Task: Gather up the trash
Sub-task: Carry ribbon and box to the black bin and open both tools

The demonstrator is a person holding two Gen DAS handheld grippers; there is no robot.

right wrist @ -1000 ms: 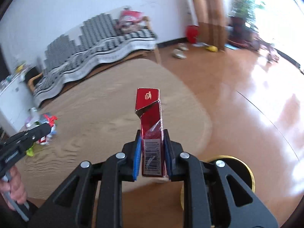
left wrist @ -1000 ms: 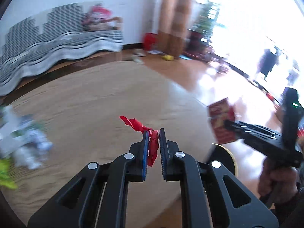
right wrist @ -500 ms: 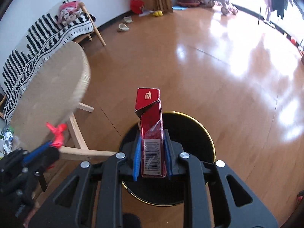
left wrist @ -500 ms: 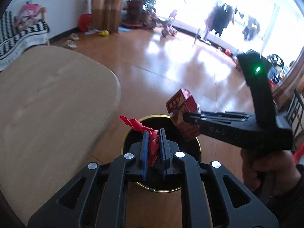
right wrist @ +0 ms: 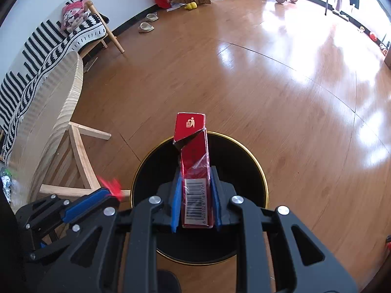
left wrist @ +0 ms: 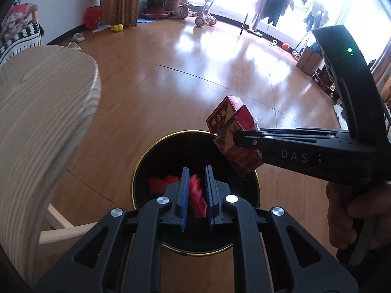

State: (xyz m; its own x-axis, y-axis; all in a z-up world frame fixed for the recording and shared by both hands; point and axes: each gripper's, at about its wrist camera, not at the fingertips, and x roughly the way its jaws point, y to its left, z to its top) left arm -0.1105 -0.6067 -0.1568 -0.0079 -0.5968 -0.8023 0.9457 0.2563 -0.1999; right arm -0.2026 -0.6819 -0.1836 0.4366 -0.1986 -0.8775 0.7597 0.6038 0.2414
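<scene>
A black round bin with a gold rim (left wrist: 146,156) (right wrist: 256,166) stands on the wood floor below both grippers. My left gripper (left wrist: 196,183) hangs over the bin's mouth, its blue pads shut on a blurred red wrapper (left wrist: 198,195). In the right wrist view the left gripper (right wrist: 105,194) sits at the bin's left rim with the red wrapper (right wrist: 111,186) at its tip. My right gripper (right wrist: 195,172) is shut on a red carton (right wrist: 193,146) with a barcode, held above the bin. The left wrist view shows the right gripper (left wrist: 235,138) and the red carton (left wrist: 234,134) over the bin's right rim. Red scraps (left wrist: 158,183) lie inside the bin.
A light wood round table (left wrist: 48,97) (right wrist: 48,112) with slanted legs (right wrist: 80,156) stands just left of the bin. A hand (left wrist: 354,219) grips the right tool. Beyond lie open floor, a striped sofa (right wrist: 48,39), slippers (right wrist: 146,26), a tricycle (left wrist: 200,14) and a cardboard box (left wrist: 309,61).
Both grippers swung from above the table to over the bin and sank, tilting downward. The red wrapper now looks blurred and sits lower between the left pads. The carton stays gripped.
</scene>
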